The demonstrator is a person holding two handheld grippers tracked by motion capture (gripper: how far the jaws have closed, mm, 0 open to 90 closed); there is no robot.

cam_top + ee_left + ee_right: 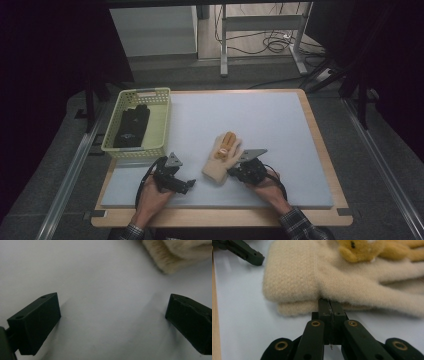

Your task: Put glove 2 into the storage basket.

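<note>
A cream fuzzy glove [220, 167] with a yellow animal figure [225, 145] on it lies on the white mat, near the middle front. My right gripper [231, 171] is at the glove's right edge. In the right gripper view its jaws stand pressed together, and the right gripper [329, 301] has its tips against the edge of the glove [294, 277], under the fuzz. Whether any fabric is pinched I cannot tell. My left gripper [190, 186] rests on the mat left of the glove. The left gripper [112, 322] is open over bare mat, with the glove [180, 255] ahead to the right.
A pale yellow basket [150, 91] stands at the mat's left edge with a black glove [132, 125] inside. The white mat [260, 115] covers a wooden table whose edge [320, 145] runs along the right. One left gripper jaw [249, 255] lies beyond the glove.
</note>
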